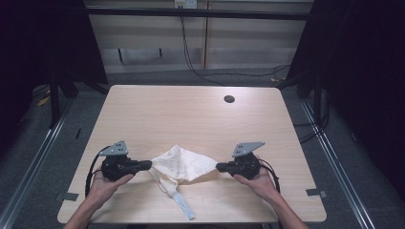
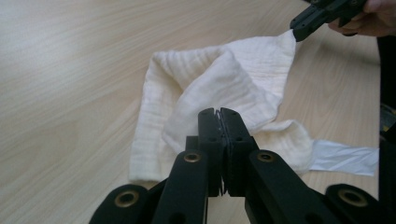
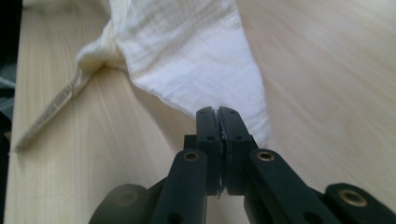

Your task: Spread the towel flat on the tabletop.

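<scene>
A cream cloth (image 1: 184, 162) lies crumpled near the front of the wooden table (image 1: 191, 114), stretched between my two grippers. My left gripper (image 1: 149, 165) is shut on the cloth's left corner; in the left gripper view the jaws (image 2: 218, 112) meet with folds of cloth (image 2: 210, 79) just beyond them. My right gripper (image 1: 218, 167) is shut on the right corner, and in its own view (image 3: 217, 111) the cloth (image 3: 187, 51) fans out from the jaw tips. From the left gripper view, the right gripper (image 2: 295, 33) holds that corner slightly lifted. A pale label strip (image 1: 184, 206) trails from the cloth toward the front edge.
A round cable hole (image 1: 229, 98) sits at the table's far right. Bare tabletop stretches behind the cloth. Dark frame posts (image 1: 55, 95) flank the table, and cables (image 1: 239, 74) run across the floor behind it.
</scene>
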`<action>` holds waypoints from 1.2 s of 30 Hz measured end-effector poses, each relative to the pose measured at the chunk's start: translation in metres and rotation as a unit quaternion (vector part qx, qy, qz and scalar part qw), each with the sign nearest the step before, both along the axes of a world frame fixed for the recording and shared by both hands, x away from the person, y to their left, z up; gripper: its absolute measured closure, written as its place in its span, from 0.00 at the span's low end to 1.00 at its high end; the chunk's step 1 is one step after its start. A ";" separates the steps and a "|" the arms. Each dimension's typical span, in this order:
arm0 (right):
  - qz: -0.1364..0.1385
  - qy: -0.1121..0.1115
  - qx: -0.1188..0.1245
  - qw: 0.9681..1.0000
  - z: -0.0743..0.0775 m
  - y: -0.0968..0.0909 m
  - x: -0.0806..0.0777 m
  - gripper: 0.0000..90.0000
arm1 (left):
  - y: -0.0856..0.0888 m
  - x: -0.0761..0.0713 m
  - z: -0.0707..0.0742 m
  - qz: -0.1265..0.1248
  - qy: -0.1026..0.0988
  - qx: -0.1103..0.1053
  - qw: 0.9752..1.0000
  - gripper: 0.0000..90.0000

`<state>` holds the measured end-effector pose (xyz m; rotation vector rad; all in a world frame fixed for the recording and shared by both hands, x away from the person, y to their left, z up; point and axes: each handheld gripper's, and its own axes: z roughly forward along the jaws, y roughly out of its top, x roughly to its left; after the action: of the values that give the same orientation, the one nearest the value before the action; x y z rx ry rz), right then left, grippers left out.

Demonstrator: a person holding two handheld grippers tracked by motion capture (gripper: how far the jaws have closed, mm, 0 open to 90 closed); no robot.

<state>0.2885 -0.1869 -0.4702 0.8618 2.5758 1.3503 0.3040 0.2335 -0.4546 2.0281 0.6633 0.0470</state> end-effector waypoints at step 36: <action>-0.052 -0.102 0.100 0.988 0.147 -0.041 0.011 0.98 | 0.000 0.002 0.109 0.007 -0.112 -0.069 0.991 0.98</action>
<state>0.2993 -0.2281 -0.3227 0.8246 2.2412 1.5942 0.3055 0.2333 -0.3454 1.8511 0.5231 0.2284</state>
